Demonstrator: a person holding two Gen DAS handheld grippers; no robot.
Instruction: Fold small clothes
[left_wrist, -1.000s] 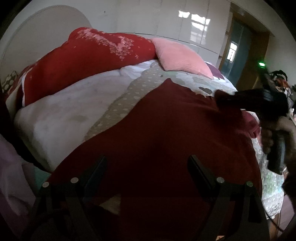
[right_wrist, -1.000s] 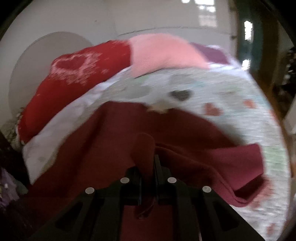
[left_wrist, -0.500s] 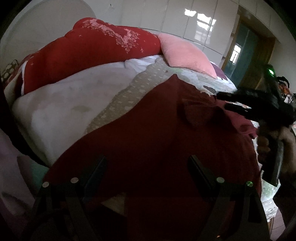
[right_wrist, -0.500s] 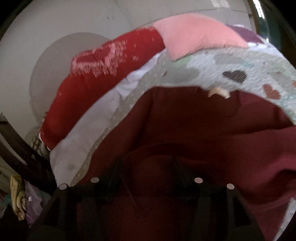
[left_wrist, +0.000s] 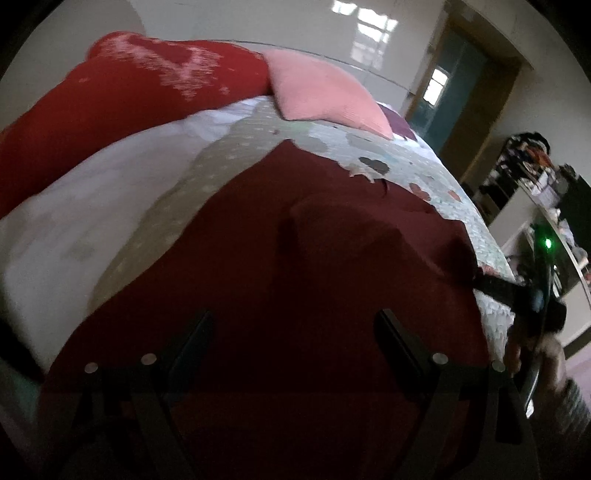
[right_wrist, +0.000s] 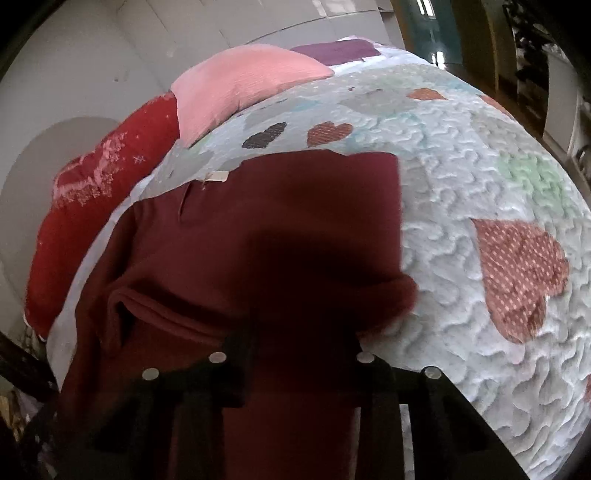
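Observation:
A dark red garment (left_wrist: 295, 280) lies spread on the bed's quilt (left_wrist: 436, 173); a fold of it lies over its right part. It also shows in the right wrist view (right_wrist: 258, 236), with a pale label (right_wrist: 216, 177) at its far edge. My left gripper (left_wrist: 295, 332) is open and empty, its fingers low over the near part of the garment. My right gripper (right_wrist: 295, 343) is open, with garment cloth lying between its fingers. It shows in the left wrist view (left_wrist: 491, 286) at the garment's right edge.
A red pillow (left_wrist: 122, 103) and a pink pillow (left_wrist: 321, 96) lie at the head of the bed. The heart-patterned quilt (right_wrist: 480, 221) spreads to the right. A doorway (left_wrist: 454, 96) and cluttered shelves (left_wrist: 532, 177) stand at the far right.
My right gripper opened, let go of the garment fold, then drew back to the garment's right edge. The fold now lies on the garment. My left gripper stayed open.

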